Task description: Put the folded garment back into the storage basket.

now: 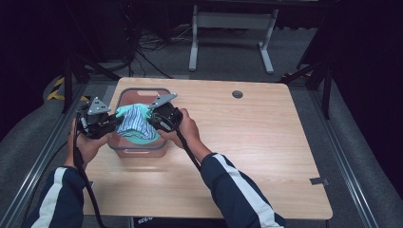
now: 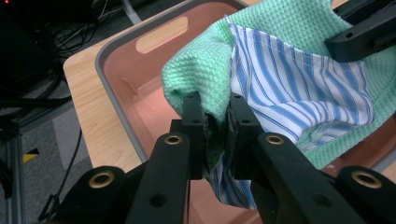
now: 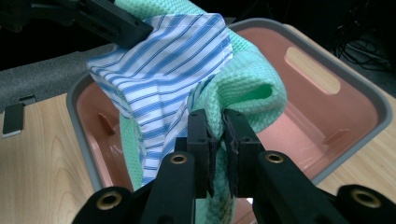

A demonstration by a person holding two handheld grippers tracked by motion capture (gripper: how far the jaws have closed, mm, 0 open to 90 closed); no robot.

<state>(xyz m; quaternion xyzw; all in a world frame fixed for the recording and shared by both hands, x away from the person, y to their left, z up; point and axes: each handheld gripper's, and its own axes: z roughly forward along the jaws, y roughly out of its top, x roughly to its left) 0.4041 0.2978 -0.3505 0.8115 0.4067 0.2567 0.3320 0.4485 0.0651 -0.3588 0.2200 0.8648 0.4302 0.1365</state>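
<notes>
Fingers [image 2: 194, 122] of the left gripper [image 2: 215, 123] are clamped on a bunched fold of green waffle cloth [image 2: 280, 32] together with the blue-striped white cloth [image 2: 299, 88] lying against it. Fingers [image 3: 198, 135] of the right gripper [image 3: 217, 137] are likewise pinched on an edge of the same green cloth [image 3: 243, 79], with the striped cloth [image 3: 168, 70] hanging just beside them.

From above, both cloths [image 1: 135, 124] are held up as one bundle between the two grippers, over a pink bin [image 1: 142, 92] with a grey rim. The lower part of the bundle hangs down inside the bin, whose floor shows bare in the gripper views. The left gripper [image 1: 107, 124] is at the bin's left edge, the right gripper [image 1: 157, 118] over its right side, each held in a hand; the arms wear dark sleeves [image 1: 237, 190] with a white stripe.

The bin stands on the left half of a wooden counter [image 1: 247, 142]. A small round grey cap [image 1: 237, 94] sits near the counter's far edge, well apart from the bin. Beyond the counter stands a grey metal frame [image 1: 233, 28] on dark carpet.
</notes>
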